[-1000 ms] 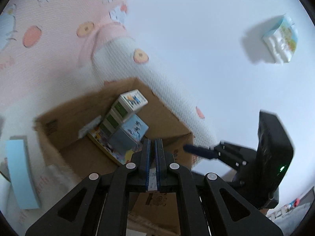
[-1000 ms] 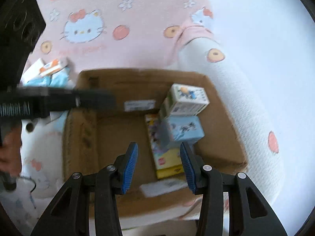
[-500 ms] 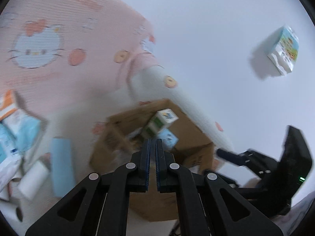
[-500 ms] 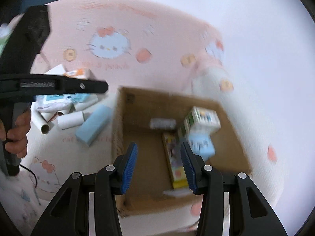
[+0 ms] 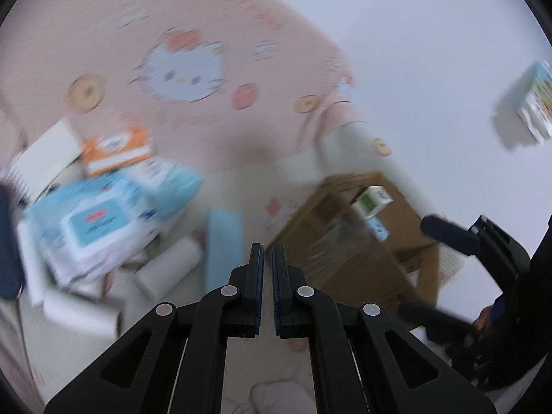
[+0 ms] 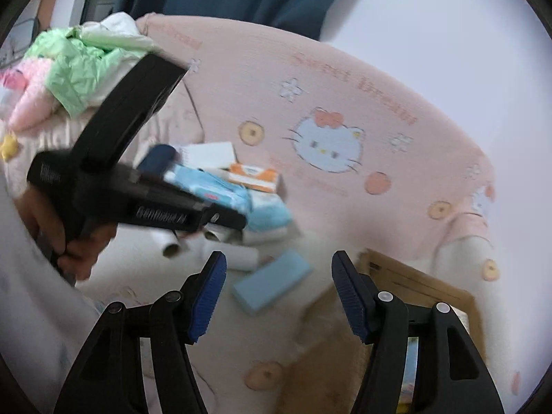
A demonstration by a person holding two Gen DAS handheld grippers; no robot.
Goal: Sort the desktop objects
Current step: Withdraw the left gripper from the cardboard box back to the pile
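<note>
My left gripper [image 5: 268,265] is shut with nothing in it, above the pink cat-print blanket [image 5: 179,69]. Ahead of it lies a flat light blue box [image 5: 223,245]. To its left is a blurred pile: a blue wipes pack [image 5: 93,227], an orange box [image 5: 117,150] and white rolls [image 5: 172,258]. A cardboard box [image 5: 407,227] at the right holds small cartons [image 5: 371,201]. My right gripper [image 6: 277,276] is opening, with nothing between its fingers; the light blue box [image 6: 272,284] lies on the blanket beyond them. The left gripper [image 6: 238,222] shows there above the pile.
A hand [image 6: 79,245] holds the left gripper's grip. Crumpled green and pink things [image 6: 76,69] sit at the back left. A small printed pack [image 5: 536,103] lies alone on the white surface at the far right. The cardboard box's corner [image 6: 414,283] is at the lower right.
Both views have swung left, away from the cardboard box and toward the pile. The right gripper's jaws have spread much wider. The left gripper stays shut.
</note>
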